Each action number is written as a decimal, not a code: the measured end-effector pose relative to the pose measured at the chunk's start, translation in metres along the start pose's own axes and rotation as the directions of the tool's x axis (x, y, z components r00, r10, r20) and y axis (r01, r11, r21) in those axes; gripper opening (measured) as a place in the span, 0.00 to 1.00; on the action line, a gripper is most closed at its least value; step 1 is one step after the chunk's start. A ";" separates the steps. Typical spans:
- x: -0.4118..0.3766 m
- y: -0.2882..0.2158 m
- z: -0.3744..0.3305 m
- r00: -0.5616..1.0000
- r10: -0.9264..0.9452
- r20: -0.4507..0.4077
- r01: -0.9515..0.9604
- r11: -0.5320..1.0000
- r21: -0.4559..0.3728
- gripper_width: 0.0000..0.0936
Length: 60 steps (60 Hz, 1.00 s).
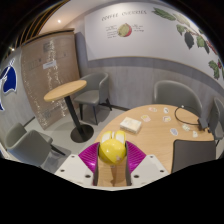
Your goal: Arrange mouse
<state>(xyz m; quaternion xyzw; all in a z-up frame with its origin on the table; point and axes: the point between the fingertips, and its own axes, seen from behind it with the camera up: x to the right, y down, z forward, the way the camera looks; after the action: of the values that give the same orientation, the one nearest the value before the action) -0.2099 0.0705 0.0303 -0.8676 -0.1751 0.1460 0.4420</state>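
A rounded yellow mouse sits between my gripper's two magenta pads, which press on it from the left and the right. The gripper is shut on it and holds it in the air, above and in front of the near end of a long wooden table. The underside of the mouse is hidden.
A small pale box and a few small white items lie on the wooden table. A round wooden café table with grey chairs stands beyond to the left. Another grey chair is behind the long table.
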 end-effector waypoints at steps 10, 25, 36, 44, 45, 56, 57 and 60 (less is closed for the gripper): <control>0.095 -0.092 -0.141 0.989 0.007 -0.146 0.038 0.954 0.298 0.40; 0.271 0.006 -0.172 0.916 0.150 -0.372 -0.095 0.982 0.163 0.40; 0.293 0.089 -0.142 0.917 0.218 -0.334 -0.232 0.973 -0.002 0.40; 0.293 0.107 -0.136 0.914 0.291 -0.282 -0.309 0.951 -0.020 0.49; 0.293 0.108 -0.137 0.916 0.294 -0.273 -0.312 0.950 -0.023 0.50; 0.294 0.107 -0.163 0.932 0.244 -0.266 -0.254 0.967 -0.005 0.92; 0.294 0.106 -0.169 0.934 0.235 -0.270 -0.243 0.970 0.004 0.91; 0.290 0.101 -0.188 0.941 0.209 -0.267 -0.209 0.977 0.027 0.92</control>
<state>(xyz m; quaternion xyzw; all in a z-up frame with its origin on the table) 0.1444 0.0068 0.0257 -0.8934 -0.0205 0.0729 0.4429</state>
